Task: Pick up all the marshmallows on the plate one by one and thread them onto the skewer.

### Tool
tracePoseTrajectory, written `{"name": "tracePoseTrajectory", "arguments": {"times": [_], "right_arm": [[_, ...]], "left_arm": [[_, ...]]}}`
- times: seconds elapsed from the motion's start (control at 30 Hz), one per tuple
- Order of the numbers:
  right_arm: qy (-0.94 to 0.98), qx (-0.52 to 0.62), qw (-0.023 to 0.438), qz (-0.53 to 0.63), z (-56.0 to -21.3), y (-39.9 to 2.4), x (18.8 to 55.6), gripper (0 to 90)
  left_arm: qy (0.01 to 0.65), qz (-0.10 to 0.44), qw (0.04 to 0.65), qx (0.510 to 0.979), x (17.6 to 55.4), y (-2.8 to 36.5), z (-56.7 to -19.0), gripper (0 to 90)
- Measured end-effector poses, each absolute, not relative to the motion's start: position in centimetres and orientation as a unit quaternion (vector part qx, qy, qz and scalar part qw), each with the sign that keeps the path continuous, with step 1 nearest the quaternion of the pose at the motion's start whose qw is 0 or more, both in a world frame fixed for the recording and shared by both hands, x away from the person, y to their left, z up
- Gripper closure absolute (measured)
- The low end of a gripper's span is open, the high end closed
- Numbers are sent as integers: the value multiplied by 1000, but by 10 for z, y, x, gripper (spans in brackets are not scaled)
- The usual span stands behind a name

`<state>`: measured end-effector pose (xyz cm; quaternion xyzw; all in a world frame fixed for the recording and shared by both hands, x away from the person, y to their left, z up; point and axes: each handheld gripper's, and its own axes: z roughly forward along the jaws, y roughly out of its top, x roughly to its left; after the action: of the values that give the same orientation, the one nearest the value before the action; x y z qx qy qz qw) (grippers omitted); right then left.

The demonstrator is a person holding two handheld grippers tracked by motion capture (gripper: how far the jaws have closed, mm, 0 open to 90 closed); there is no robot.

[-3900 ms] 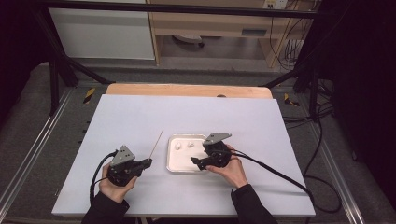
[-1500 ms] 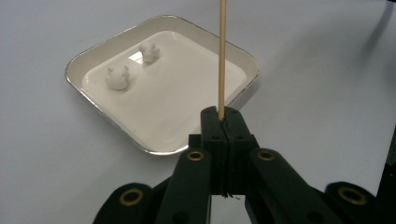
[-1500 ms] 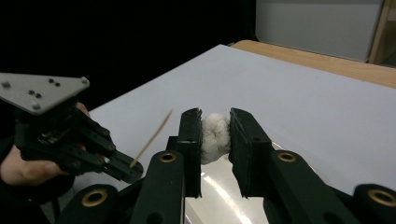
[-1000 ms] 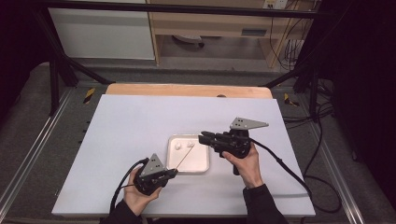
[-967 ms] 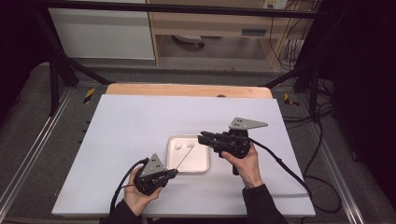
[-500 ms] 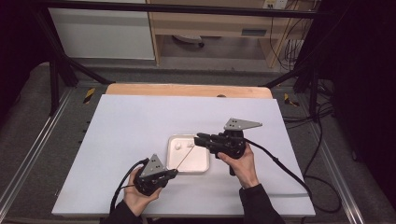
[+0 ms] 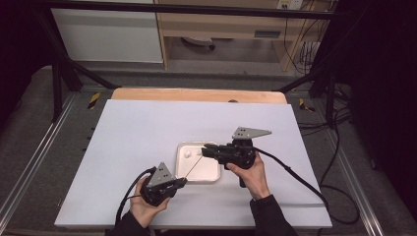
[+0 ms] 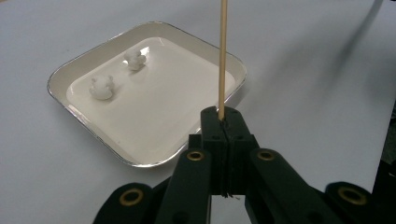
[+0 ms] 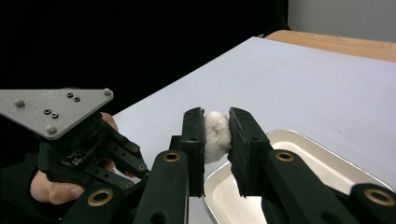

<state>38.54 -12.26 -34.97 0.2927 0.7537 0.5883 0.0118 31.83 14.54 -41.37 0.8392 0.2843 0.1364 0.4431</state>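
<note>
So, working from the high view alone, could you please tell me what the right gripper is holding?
Observer: The right gripper is shut on a white lumpy piece, pinched between its jaws.
Operator: Thanks. Is the skewer gripped firmly on the other side?
Observer: The left gripper has its jaws closed together on the skewer, which rises straight out from between them.
Operator: And how many pieces lie in the tray?
Observer: Two white pieces, one beside the other, sit near one corner of the tray.
</note>
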Motion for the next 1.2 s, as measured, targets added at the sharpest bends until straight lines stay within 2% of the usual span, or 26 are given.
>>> {"name": "tracePoseTrajectory", "arguments": {"times": [0.33,1.2], "right_arm": [[736,293,-9,611,-353,-118,385,777],[719,283,-18,634,-367,-104,378,803]], "left_arm": [[286,148,460,827,316,148,-413,891],[290,158,471,818,313,147,-414,893]]}}
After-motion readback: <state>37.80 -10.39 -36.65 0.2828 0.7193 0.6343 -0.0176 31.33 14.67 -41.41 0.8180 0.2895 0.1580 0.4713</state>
